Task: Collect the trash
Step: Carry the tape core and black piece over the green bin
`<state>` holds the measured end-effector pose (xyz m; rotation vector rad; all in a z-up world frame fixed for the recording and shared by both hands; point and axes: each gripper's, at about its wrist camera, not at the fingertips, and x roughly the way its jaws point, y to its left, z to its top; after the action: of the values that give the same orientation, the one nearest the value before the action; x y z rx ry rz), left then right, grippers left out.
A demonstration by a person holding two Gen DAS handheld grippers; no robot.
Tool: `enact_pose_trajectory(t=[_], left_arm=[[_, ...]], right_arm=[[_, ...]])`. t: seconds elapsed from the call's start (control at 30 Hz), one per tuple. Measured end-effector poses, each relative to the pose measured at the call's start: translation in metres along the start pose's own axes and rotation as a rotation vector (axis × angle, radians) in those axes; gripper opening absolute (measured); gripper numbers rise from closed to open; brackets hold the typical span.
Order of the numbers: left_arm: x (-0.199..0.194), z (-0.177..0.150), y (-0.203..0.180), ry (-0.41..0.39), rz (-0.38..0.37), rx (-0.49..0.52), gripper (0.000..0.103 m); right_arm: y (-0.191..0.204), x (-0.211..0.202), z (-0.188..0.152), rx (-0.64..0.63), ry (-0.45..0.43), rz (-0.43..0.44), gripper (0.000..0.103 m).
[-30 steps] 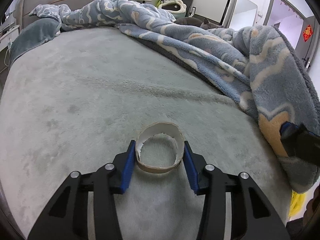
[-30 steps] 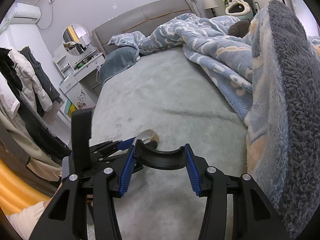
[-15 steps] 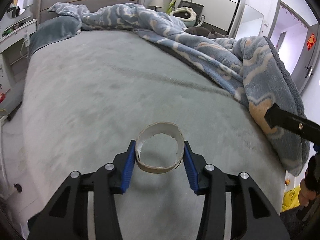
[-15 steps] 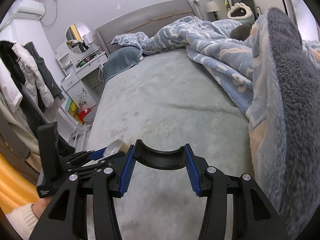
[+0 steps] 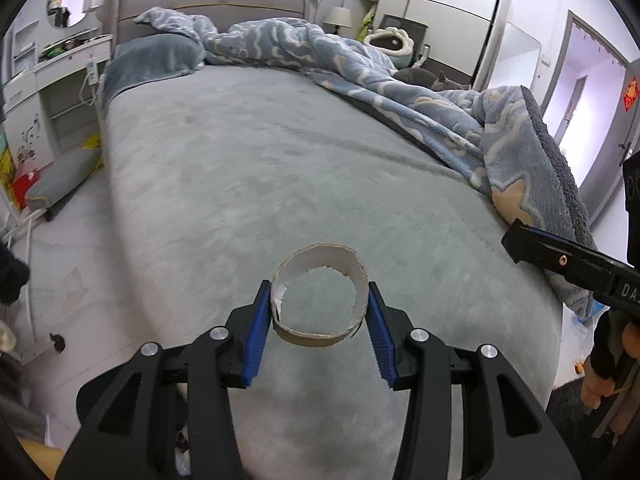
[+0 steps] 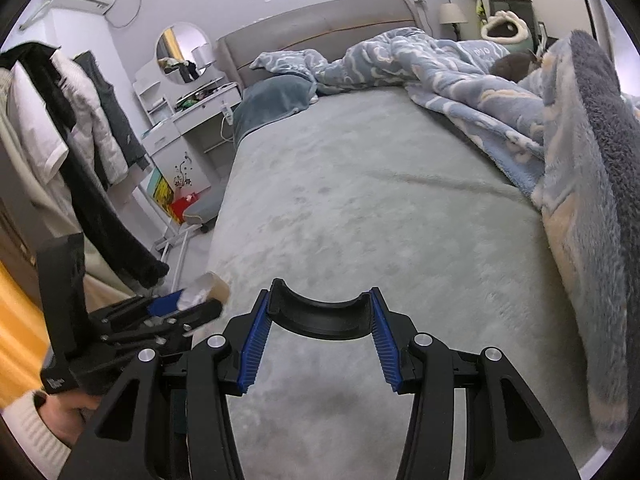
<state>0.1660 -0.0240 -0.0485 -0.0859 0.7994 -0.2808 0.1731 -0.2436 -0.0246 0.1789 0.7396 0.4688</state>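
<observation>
**Clerk:** Cardboard, first item: one short cardboard ring (image 5: 320, 292), torn along its white inner edge. Location?

**Onlooker:** Pinched between the blue pads (image 5: 257, 336) of the left gripper (image 5: 319, 334), which presses it from both sides. It hangs in the air above the foot end of the bed (image 5: 248, 184), open side facing up, with the grey cover visible through its middle. From the right wrist view the same ring (image 6: 208, 289) shows at the tip of the left gripper (image 6: 188, 304), just off the bed's left edge.

**Clerk:** Second item?

**Onlooker:** One black curved plastic piece (image 6: 318, 318), arc-shaped, spanning the gap between the fingers of the right gripper (image 6: 318, 340). Both blue pads bear on its ends, so that gripper is clamped on it. It also sits above the bed cover, near the foot end.

**Clerk:** Surroundings?

**Onlooker:** Blue patterned fleece blanket (image 5: 440, 92), bunched along the right side of the bed and up to the headboard (image 6: 320, 28). Blue-grey pillow (image 5: 152, 60) at the head. White dressing table (image 6: 192, 128) with a round mirror (image 6: 182, 54) left of the bed. Coats (image 6: 72, 120) hanging at far left. Bedside lamp (image 6: 452, 14). Something dark and rounded lies on the blanket; I cannot tell what.
</observation>
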Motion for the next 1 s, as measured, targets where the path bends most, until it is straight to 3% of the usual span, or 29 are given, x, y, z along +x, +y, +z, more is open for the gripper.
enact_pose_trajectory(t=[0.47,0.77,1.0], left_arm=[[-0.056,-0.042,0.061,0.008,0.094,-0.135,0.048],[-0.058,-0.07,0.113,0.077,0.156,-0.244,0.048],[-0.045,-0.102,0.15,0.188,0.197,-0.285,0.048]], right_arm=[[0.083,0.021,-0.011,-0.099,0.077,0.084,0.049],[0.128,0.034,-0.013,-0.138,0.102,0.139,0.049],[0.166,0.052,-0.017,-0.179,0.13,0.172,0.049]])
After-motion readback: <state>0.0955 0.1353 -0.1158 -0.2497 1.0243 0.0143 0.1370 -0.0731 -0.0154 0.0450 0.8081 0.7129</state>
